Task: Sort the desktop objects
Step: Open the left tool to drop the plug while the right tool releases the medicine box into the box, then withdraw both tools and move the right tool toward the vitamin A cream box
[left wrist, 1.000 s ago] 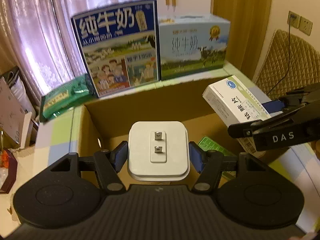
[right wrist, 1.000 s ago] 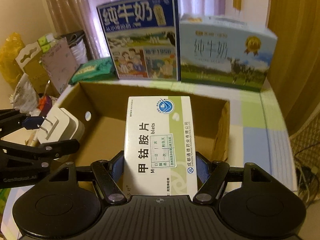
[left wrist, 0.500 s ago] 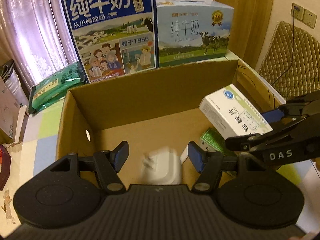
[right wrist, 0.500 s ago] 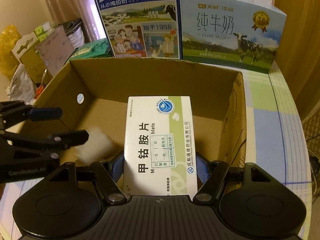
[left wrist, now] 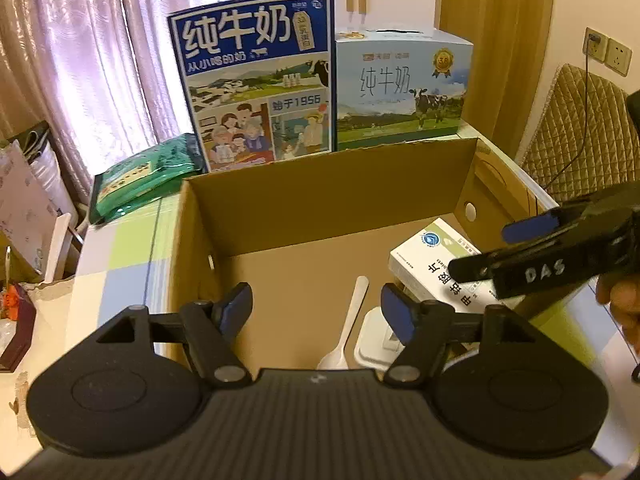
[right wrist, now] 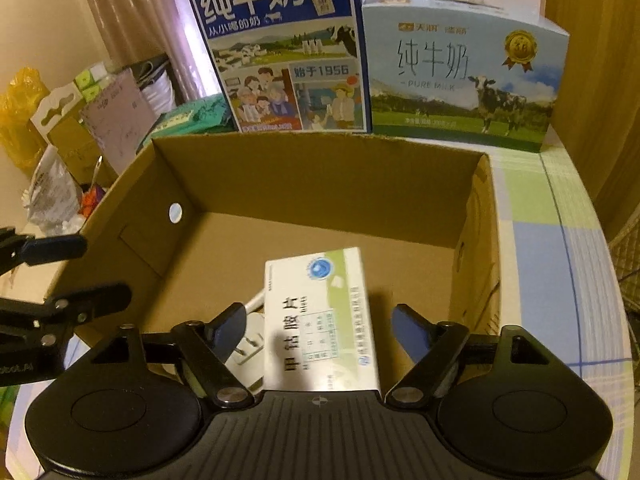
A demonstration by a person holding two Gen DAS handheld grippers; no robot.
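Note:
An open cardboard box (left wrist: 320, 208) (right wrist: 320, 184) sits on the checked tablecloth. Inside it lie a white charger plug (left wrist: 374, 344) (right wrist: 250, 350), a white plastic spoon (left wrist: 352, 316) and a white-and-green medicine box (left wrist: 432, 268) (right wrist: 320, 320). The medicine box rests partly over the charger. My left gripper (left wrist: 316, 310) (right wrist: 96, 272) is open above the box's near left side, with nothing between its fingers. My right gripper (right wrist: 320, 330) (left wrist: 496, 248) is open above the medicine box, its blue pads (right wrist: 410, 332) clear of it.
Two milk cartons, dark blue (left wrist: 256, 92) and pale blue (left wrist: 400, 88), stand behind the box. A green packet (left wrist: 144, 176) lies at the back left. Bags and paper clutter (right wrist: 60, 140) fill the left side. A hand (left wrist: 616, 300) holds the right gripper.
The left gripper opened and the charger fell into the box. The right gripper then opened and the medicine box dropped beside and partly over the charger.

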